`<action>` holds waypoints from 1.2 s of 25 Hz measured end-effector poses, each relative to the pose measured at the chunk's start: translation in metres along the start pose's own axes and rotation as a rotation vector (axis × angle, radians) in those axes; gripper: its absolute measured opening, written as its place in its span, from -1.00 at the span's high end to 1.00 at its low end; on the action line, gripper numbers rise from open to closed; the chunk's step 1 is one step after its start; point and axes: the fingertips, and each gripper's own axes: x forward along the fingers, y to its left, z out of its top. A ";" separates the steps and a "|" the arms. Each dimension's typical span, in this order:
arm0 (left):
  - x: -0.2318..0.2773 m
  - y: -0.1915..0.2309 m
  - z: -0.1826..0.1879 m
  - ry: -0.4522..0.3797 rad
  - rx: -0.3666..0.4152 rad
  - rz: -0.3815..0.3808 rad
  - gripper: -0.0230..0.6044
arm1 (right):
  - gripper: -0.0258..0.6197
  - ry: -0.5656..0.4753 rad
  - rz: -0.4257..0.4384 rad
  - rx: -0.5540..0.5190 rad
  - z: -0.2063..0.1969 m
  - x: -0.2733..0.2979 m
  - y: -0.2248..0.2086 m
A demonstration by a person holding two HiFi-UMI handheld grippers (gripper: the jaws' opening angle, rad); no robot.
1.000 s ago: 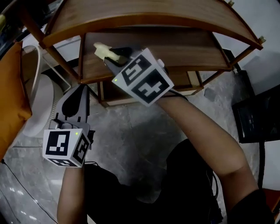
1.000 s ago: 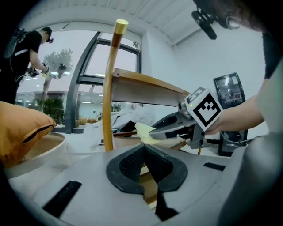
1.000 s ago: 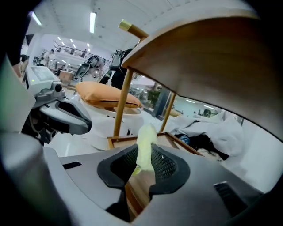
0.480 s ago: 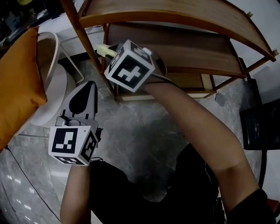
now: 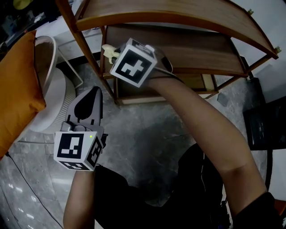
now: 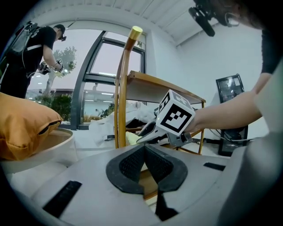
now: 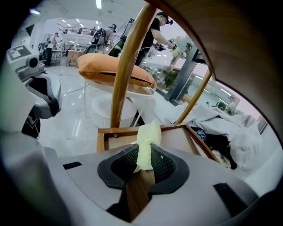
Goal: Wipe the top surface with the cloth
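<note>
My right gripper point(image 7: 143, 152) clenched on the one yellow cloth point(image 7: 148, 137), hardly moved from half a second ago, cloth at the middle tier of the wooden shelf point(image 5: 192, 49), under the top surface point(image 5: 178, 11), my left gripper point(image 6: 143, 149) closed empty, two grippers.

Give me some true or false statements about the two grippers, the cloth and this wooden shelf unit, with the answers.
1. The right gripper is shut on a pale yellow cloth. True.
2. The left gripper holds a second cloth. False: its jaws are together with nothing between them.
3. The cloth lies on the top board. False: it is under that board, at the left end of a lower shelf.
4. An orange cushion sits to the left of the shelf unit. True.
</note>
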 end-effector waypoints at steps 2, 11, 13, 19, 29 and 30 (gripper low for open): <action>0.002 -0.005 0.003 -0.005 0.005 -0.006 0.89 | 0.64 0.004 -0.005 -0.001 -0.007 -0.003 -0.003; 0.022 -0.037 0.009 -0.005 0.014 -0.051 0.89 | 0.64 0.039 -0.037 0.007 -0.045 -0.020 -0.027; 0.028 -0.047 0.011 -0.005 0.016 -0.064 0.89 | 0.64 0.055 -0.040 0.018 -0.057 -0.026 -0.033; 0.043 -0.072 0.014 0.002 0.023 -0.103 0.89 | 0.65 0.064 -0.056 0.021 -0.080 -0.039 -0.048; 0.058 -0.104 0.021 0.005 0.047 -0.144 0.89 | 0.65 0.121 -0.102 0.037 -0.132 -0.070 -0.079; 0.060 -0.109 0.021 0.005 0.049 -0.149 0.89 | 0.65 0.128 -0.108 0.039 -0.138 -0.074 -0.083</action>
